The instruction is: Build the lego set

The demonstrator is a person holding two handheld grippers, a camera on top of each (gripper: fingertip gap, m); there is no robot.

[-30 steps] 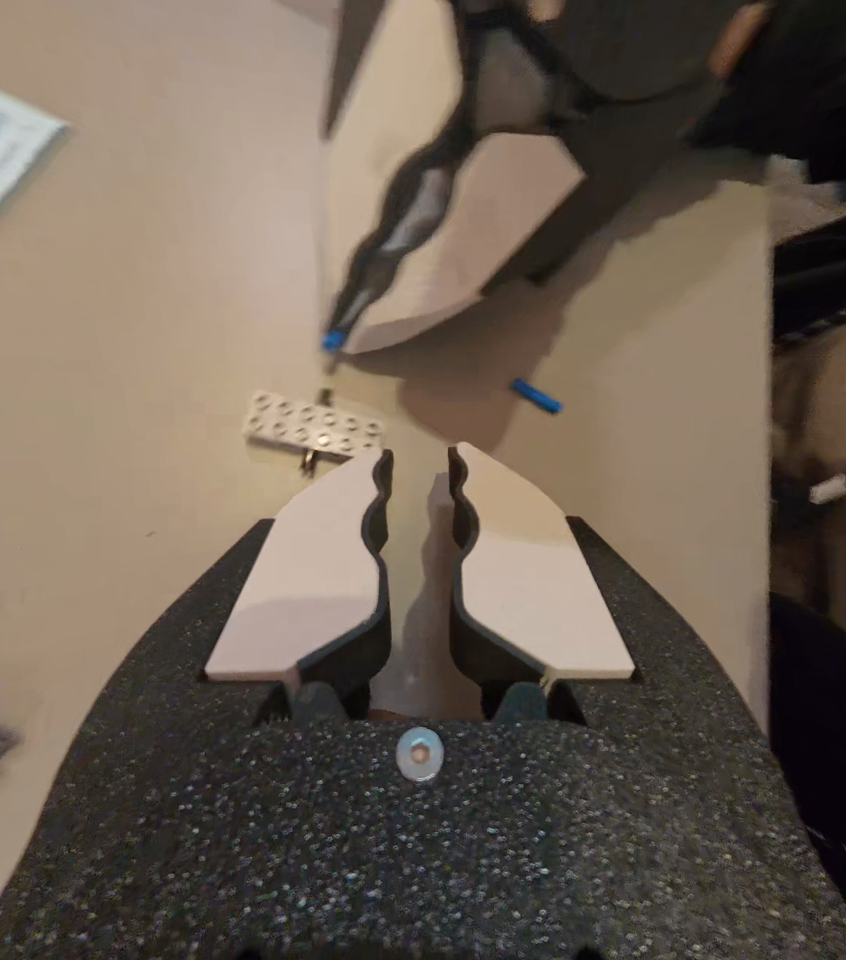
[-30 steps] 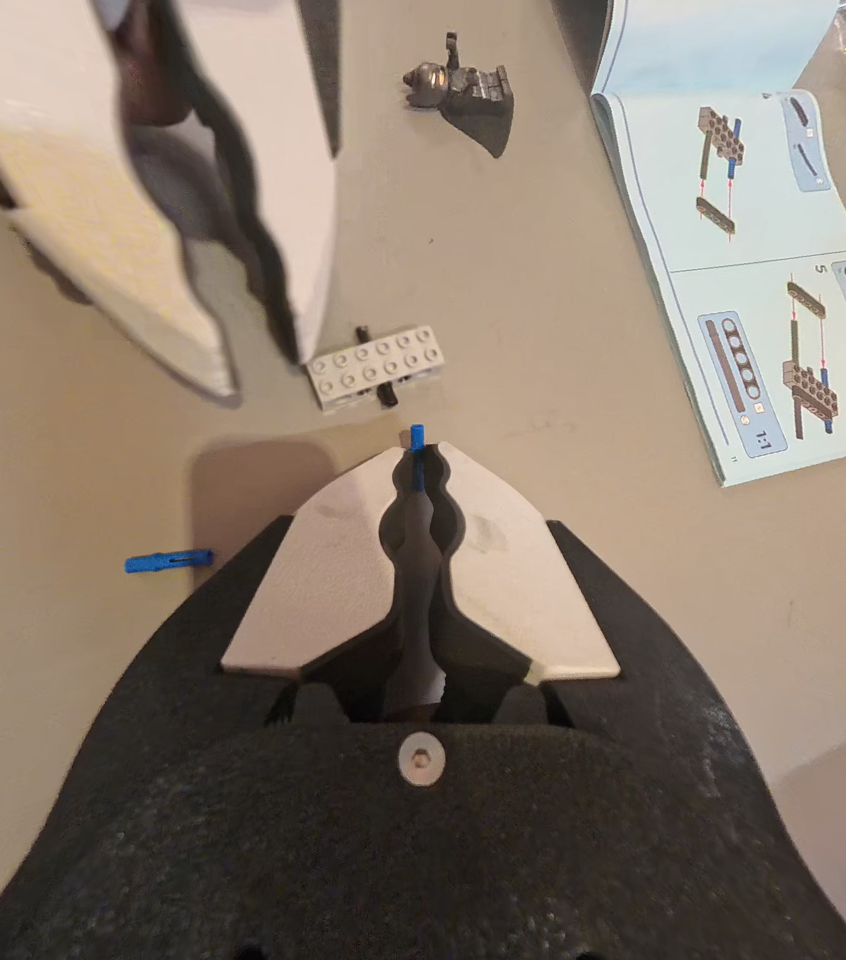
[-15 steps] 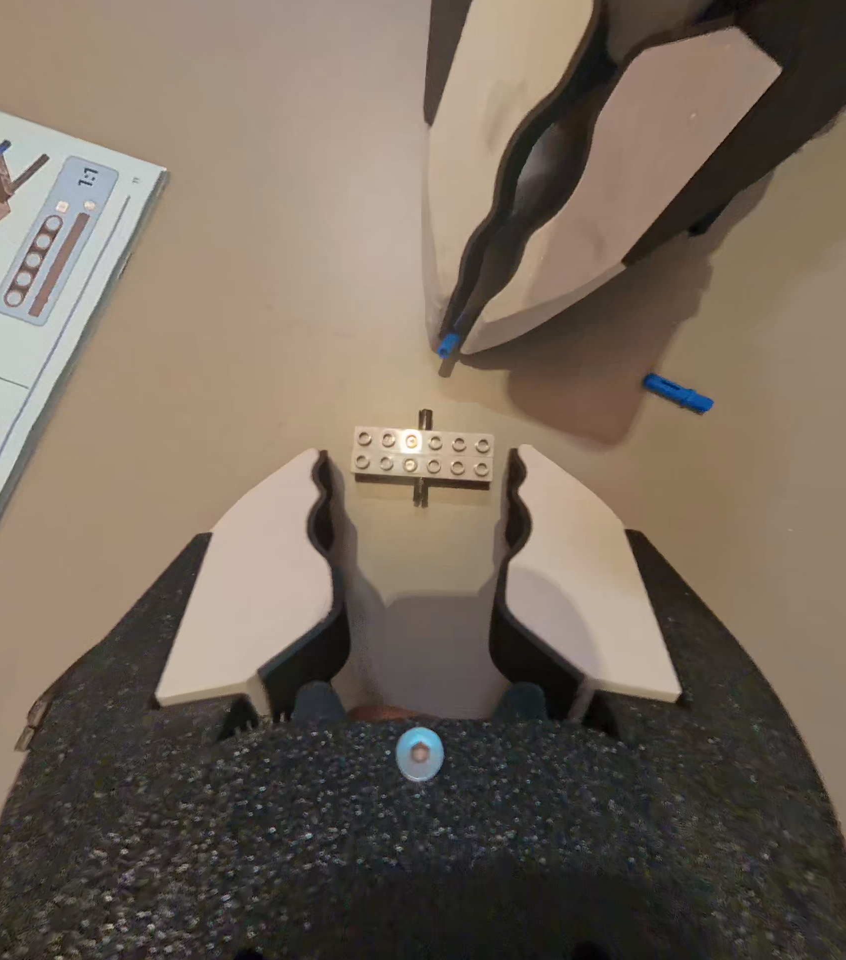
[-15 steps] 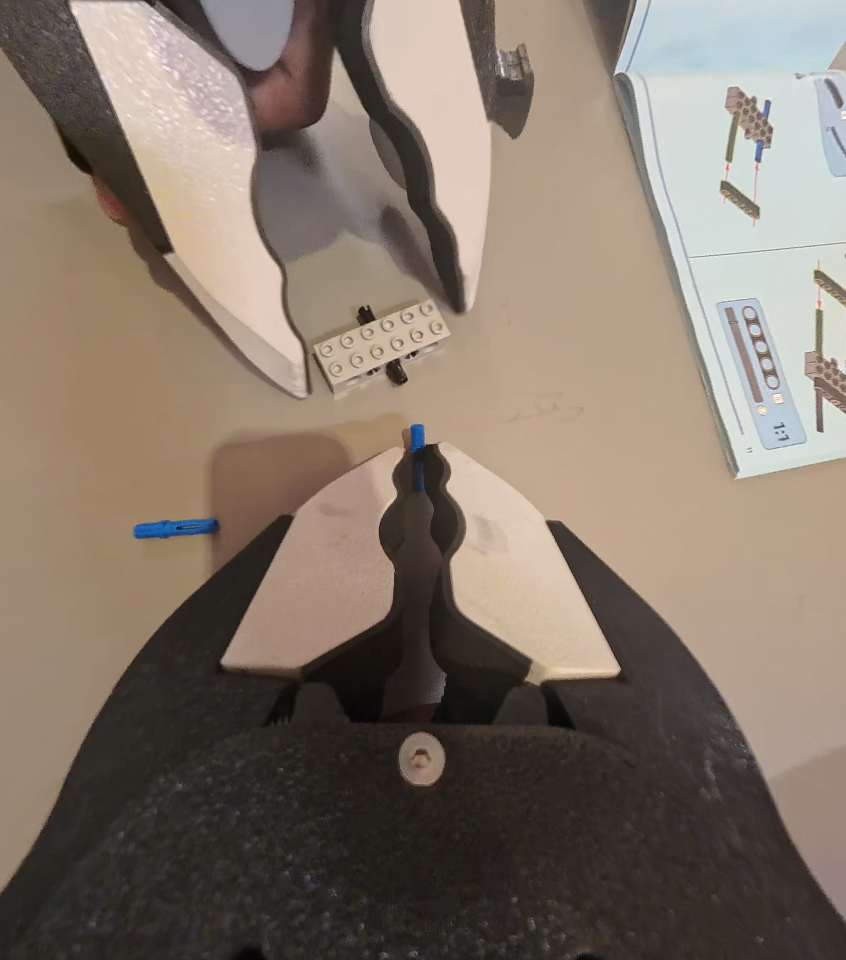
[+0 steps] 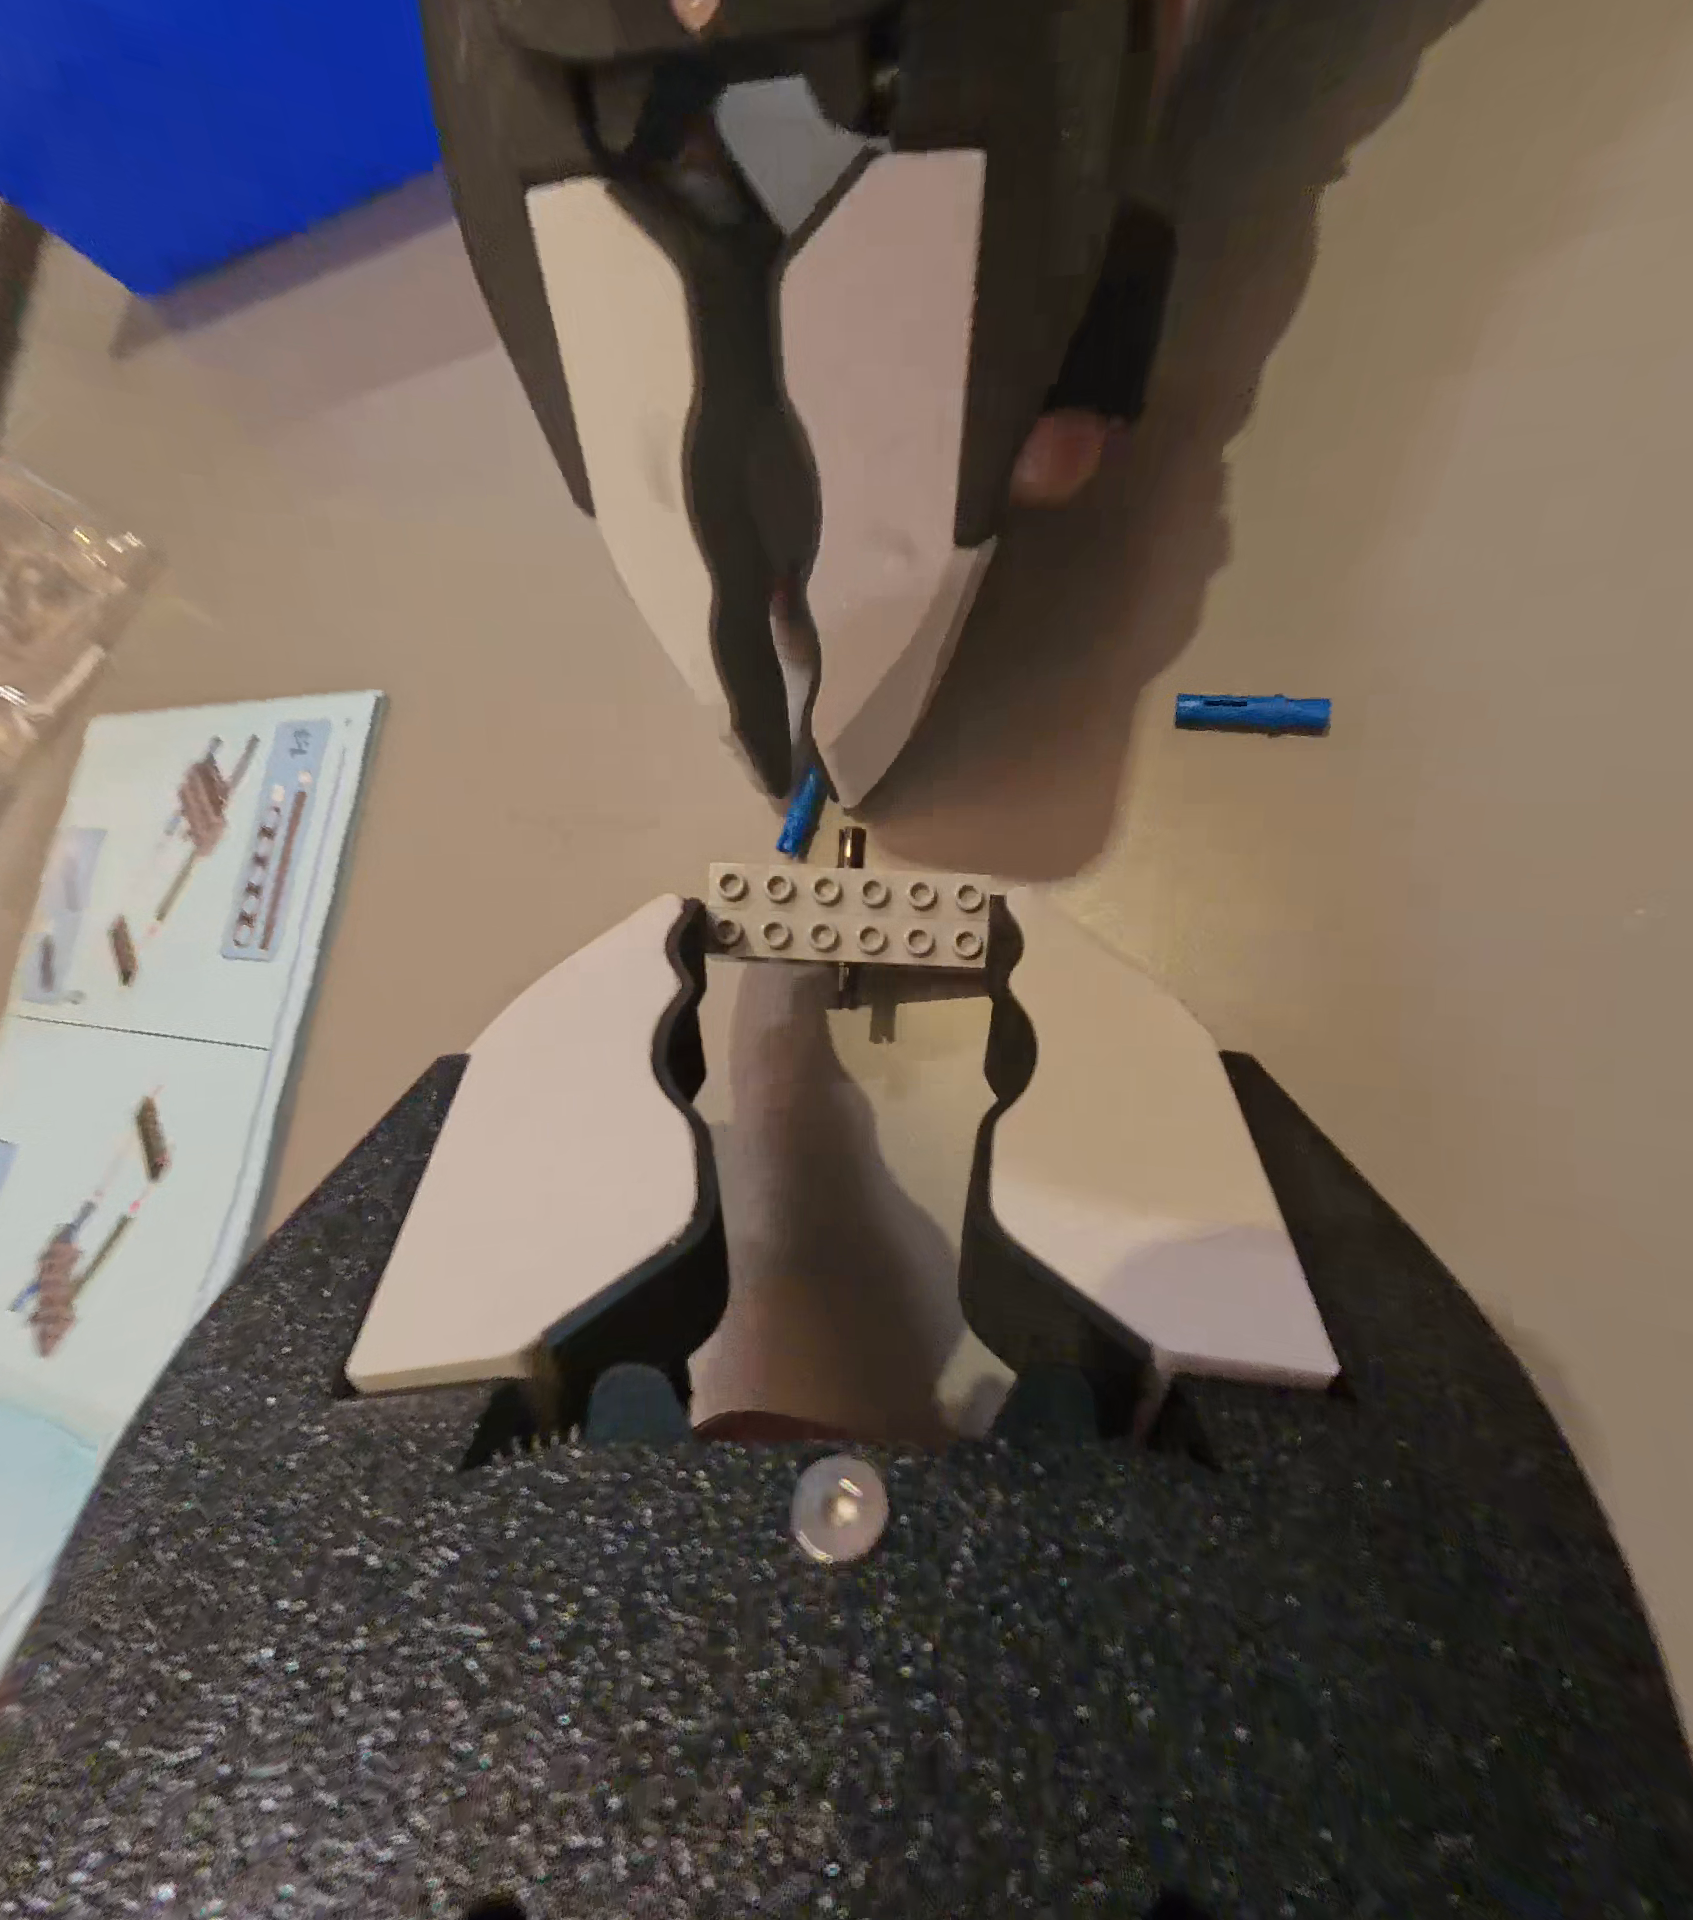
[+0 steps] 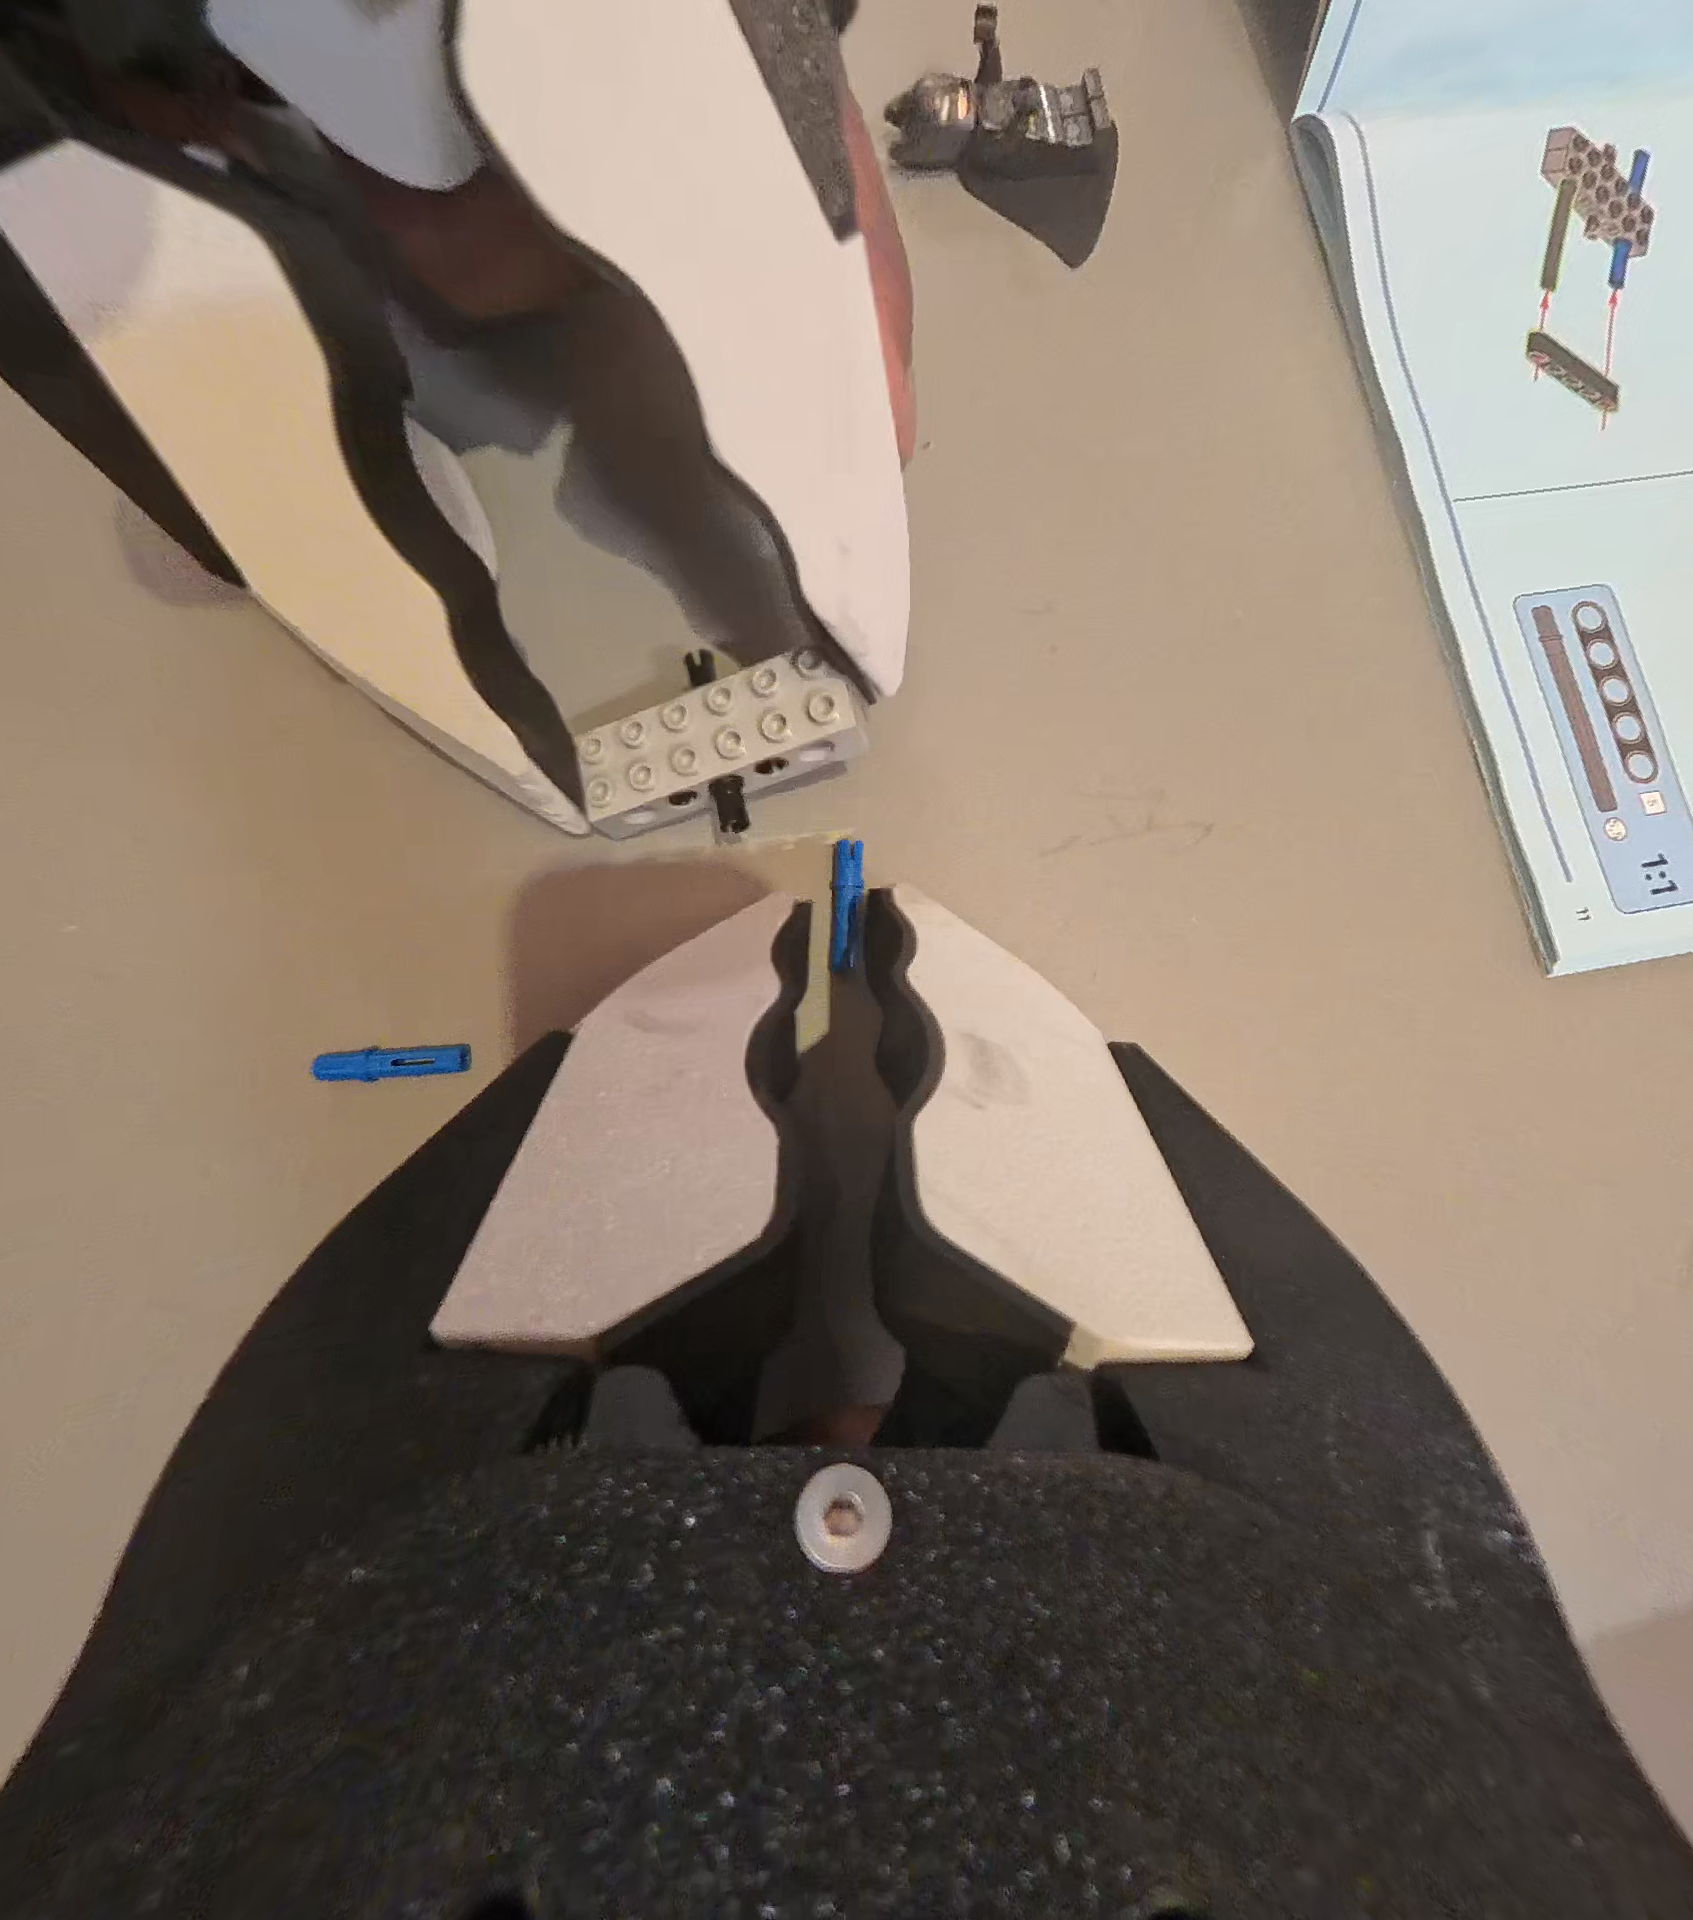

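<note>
Now the grey studded brick (image 5: 847, 920) is gripped endwise by the left gripper (image 5: 852, 935), one pad pressed to each short end, low over the tan table (image 6: 1185, 1091). A black pin (image 6: 730, 810) is already seated through the brick's side; the holes beside it are seen empty. At the tips of the right gripper (image 6: 842, 909) a blue pin (image 6: 847, 899) is pointed at that holed side, just short of it and not touching. Those fingers are only narrowly parted: the pin is laid against one pad, with a sliver of table visible between it and the other. A second blue pin (image 6: 392, 1063) is left lying well aside, and an open booklet (image 6: 1600, 520) is spread nearby.
</note>
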